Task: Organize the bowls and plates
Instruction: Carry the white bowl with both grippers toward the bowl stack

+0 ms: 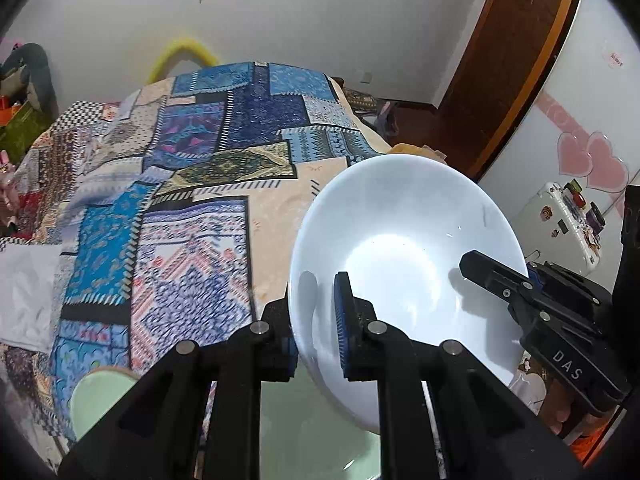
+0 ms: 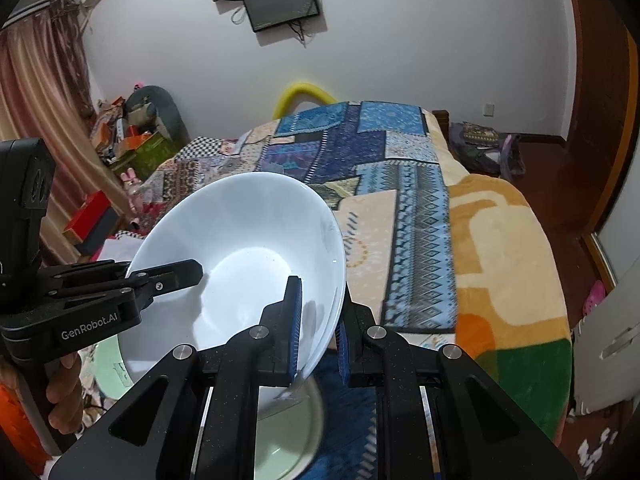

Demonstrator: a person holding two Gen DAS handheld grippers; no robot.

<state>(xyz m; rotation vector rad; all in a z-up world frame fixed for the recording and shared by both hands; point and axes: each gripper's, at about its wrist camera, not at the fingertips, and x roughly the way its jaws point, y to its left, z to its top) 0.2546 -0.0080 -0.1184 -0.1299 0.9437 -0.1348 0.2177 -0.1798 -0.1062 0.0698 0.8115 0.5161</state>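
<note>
Nearest in the left wrist view, the left gripper (image 1: 318,320) is clamped on the near left rim of a white bowl (image 1: 404,248), one blue-padded finger inside the bowl and the other outside, under the wall. In the right wrist view the right gripper (image 2: 318,328) is likewise closed on the opposite rim of the same white bowl (image 2: 240,240), with one finger inside and the other behind the wall. Each view also shows the other tool reaching in from the side and biting the rim: the right gripper (image 1: 496,276) comes in from the right of the left view, and the left gripper (image 2: 168,276) from the left of the right view, where a hand (image 2: 64,392) holds its grip.

The bowl hangs in the air between the two tools, tilted, its hollow facing the cameras. Beneath it, low in both views, lies a pale green plate (image 2: 288,440) on the patterned cloth; a second pale green dish (image 1: 96,396) shows at the lower left of the left view.

Beyond the bowl stretches a bed with a blue patchwork blanket (image 1: 192,184), and a yellow and orange blanket (image 2: 504,264) lies on its right side. Farther off stand a yellow hoop (image 2: 304,96) at the bed's far end, a white wall (image 2: 400,48) with a dark screen (image 2: 280,0) mounted on it, and a curtain (image 2: 36,92) on the left
</note>
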